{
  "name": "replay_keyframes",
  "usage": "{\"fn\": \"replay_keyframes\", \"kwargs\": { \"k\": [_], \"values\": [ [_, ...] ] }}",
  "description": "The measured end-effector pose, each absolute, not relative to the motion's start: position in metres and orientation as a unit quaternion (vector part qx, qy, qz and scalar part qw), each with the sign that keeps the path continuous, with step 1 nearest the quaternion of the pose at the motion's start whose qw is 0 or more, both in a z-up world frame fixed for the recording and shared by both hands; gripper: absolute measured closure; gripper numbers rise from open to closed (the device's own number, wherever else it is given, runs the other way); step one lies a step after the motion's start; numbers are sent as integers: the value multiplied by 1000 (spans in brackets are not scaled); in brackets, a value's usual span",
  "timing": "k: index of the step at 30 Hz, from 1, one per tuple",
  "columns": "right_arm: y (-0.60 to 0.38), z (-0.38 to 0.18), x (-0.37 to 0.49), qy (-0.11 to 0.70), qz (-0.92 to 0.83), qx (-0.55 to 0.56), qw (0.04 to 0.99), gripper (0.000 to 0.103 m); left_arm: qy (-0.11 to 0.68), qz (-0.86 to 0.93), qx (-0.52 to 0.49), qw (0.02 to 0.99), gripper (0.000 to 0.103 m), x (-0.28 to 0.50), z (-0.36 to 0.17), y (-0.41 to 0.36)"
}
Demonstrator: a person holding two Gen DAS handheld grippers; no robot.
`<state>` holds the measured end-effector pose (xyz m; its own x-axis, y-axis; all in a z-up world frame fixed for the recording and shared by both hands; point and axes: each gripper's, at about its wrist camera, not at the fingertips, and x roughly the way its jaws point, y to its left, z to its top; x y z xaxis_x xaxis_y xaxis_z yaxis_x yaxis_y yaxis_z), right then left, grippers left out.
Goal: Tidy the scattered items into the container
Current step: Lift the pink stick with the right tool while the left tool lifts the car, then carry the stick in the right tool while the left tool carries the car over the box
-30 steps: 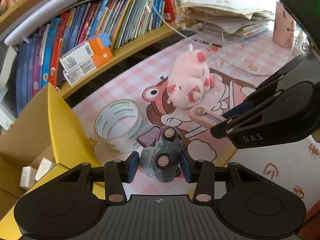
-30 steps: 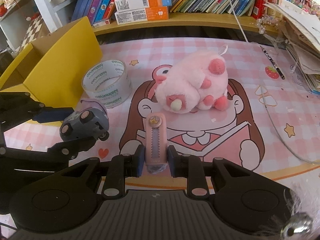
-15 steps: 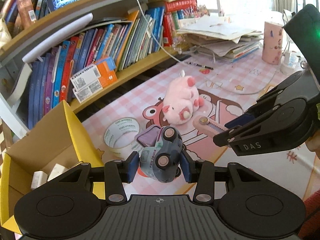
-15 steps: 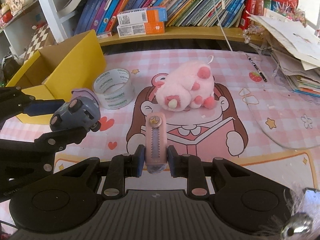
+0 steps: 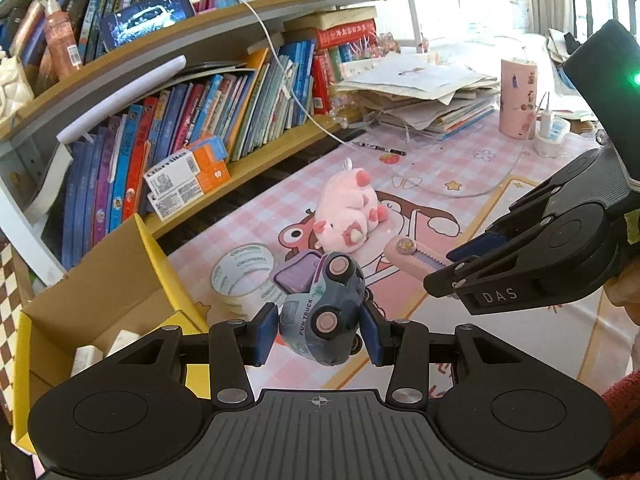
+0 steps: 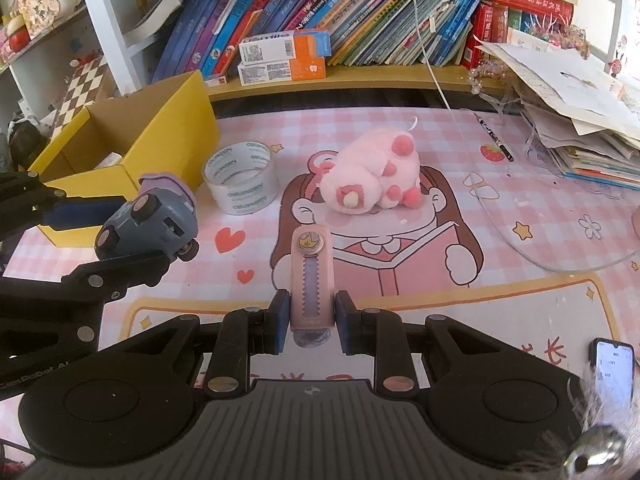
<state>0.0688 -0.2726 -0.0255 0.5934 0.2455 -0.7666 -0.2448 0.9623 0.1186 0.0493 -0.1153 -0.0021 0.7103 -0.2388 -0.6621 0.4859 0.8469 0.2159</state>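
My left gripper [image 5: 318, 334] is shut on a grey-blue toy truck [image 5: 324, 312] with pink wheels, held in the air above the pink mat. In the right wrist view the same truck [image 6: 150, 222] hangs at the left. My right gripper [image 6: 308, 320] is shut on a pink utility knife [image 6: 311, 276], also lifted; the knife [image 5: 412, 258] shows in the left wrist view too. A yellow cardboard box [image 5: 120, 280] stands open at the left, its wall [image 6: 176, 136] beside a roll of clear tape [image 6: 242, 178]. A pink plush pig [image 6: 372, 174] lies on the mat's middle.
A bookshelf [image 6: 360, 12] full of books runs along the back, with orange-and-white cartons [image 6: 286, 58] on its lower ledge. A stack of papers [image 6: 576, 120] sits at the right, a pen [image 6: 496, 138] and a white cable [image 6: 540, 256] near it. A phone [image 6: 612, 372] lies at the front right.
Both grippers have risen and drawn back with the truck and the knife still held. The mat, plush and tape look smaller, and more of the box and shelf shows.
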Motion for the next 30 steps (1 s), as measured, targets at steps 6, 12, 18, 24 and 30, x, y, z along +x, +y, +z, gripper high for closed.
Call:
{"fn": "replay_keyframes", "kwargs": {
  "k": [6,12,18,24,30],
  "values": [
    [-255,-15,55,420,140,-3,897,80,311,-197,184,911,61,35,8,-97],
    [-235,-4,44,409,147,-9,900,80,299,-191,177,918,61,24,18,-75],
    [-214,8,37,398,156,-17,904,80,285,-187,172,924,61,14,25,-57],
    [-192,16,32,390,170,-27,904,80,275,-178,165,930,61,8,31,-38],
    [-171,23,34,384,185,-40,904,80,268,-161,152,938,61,6,36,-16]
  ]
}}
